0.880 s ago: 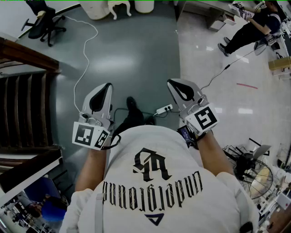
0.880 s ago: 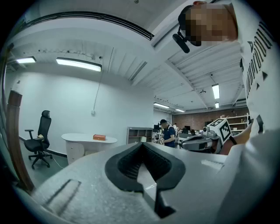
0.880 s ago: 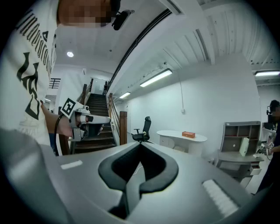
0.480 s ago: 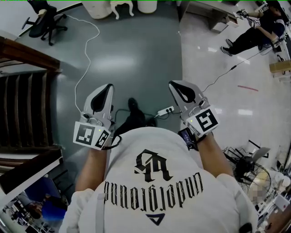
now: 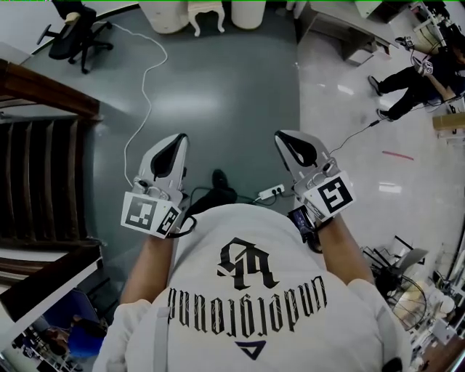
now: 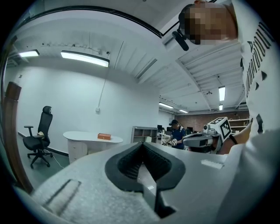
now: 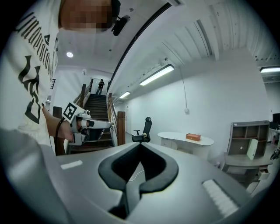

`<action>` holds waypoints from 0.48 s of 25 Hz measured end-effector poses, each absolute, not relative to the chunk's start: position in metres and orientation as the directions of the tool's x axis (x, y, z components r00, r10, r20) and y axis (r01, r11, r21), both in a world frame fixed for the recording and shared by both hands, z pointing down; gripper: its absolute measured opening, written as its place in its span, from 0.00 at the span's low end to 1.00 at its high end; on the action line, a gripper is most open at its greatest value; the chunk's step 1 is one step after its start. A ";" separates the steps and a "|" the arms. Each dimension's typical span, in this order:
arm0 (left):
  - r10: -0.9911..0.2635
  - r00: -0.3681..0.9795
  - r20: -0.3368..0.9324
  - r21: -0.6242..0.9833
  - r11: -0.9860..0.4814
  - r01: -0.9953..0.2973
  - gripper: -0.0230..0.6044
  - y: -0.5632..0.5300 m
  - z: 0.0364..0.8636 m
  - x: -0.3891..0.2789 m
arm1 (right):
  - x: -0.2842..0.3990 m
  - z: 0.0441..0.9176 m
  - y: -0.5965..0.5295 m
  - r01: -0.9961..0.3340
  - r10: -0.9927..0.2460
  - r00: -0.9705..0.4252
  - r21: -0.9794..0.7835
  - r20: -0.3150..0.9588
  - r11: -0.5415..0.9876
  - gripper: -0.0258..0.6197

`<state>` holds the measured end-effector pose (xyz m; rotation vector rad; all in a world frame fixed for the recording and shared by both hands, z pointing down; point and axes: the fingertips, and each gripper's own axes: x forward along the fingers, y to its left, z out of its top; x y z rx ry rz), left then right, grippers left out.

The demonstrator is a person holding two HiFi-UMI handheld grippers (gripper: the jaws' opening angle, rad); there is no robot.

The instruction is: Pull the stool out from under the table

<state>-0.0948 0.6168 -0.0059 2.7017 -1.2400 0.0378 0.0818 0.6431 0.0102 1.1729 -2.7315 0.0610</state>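
A white stool [image 5: 205, 13] with curved legs stands at the far edge of the head view, between the two white pedestals of a table [image 5: 166, 16]. Only its legs and lower part show. Both grippers are held out in front of the person's chest, well short of the stool. The left gripper [image 5: 176, 139] is shut with nothing in it, and the right gripper [image 5: 282, 136] is likewise shut and empty. In the left gripper view the closed left gripper [image 6: 141, 145] points toward the white table [image 6: 92, 138]. The right gripper view shows its shut gripper [image 7: 140, 145] facing the same table [image 7: 186, 140].
Wooden stairs [image 5: 36, 182] with a dark rail run along the left. A black office chair [image 5: 73, 33] stands far left. A white cable [image 5: 145, 80] and a power strip [image 5: 272, 192] lie on the grey floor. An orange box [image 6: 103, 136] sits on the table. A person [image 5: 418, 80] sits far right.
The view has slid forward over the floor: stool and table pedestals show more at the top edge. Both grippers stay shut, held out in the same pose.
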 end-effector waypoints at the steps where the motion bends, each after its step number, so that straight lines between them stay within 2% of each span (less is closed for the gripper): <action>1: -0.748 0.658 0.091 0.142 -0.644 -0.752 0.05 0.604 -0.006 -0.101 | 0.075 0.010 0.630 -0.726 -0.719 -0.674 0.028 0.170 0.687 0.04; 12: -0.723 0.687 0.076 0.114 -0.678 -0.726 0.05 0.501 -0.022 -0.146 | 0.022 -0.003 0.522 -0.714 -0.710 -0.682 0.048 0.177 0.698 0.04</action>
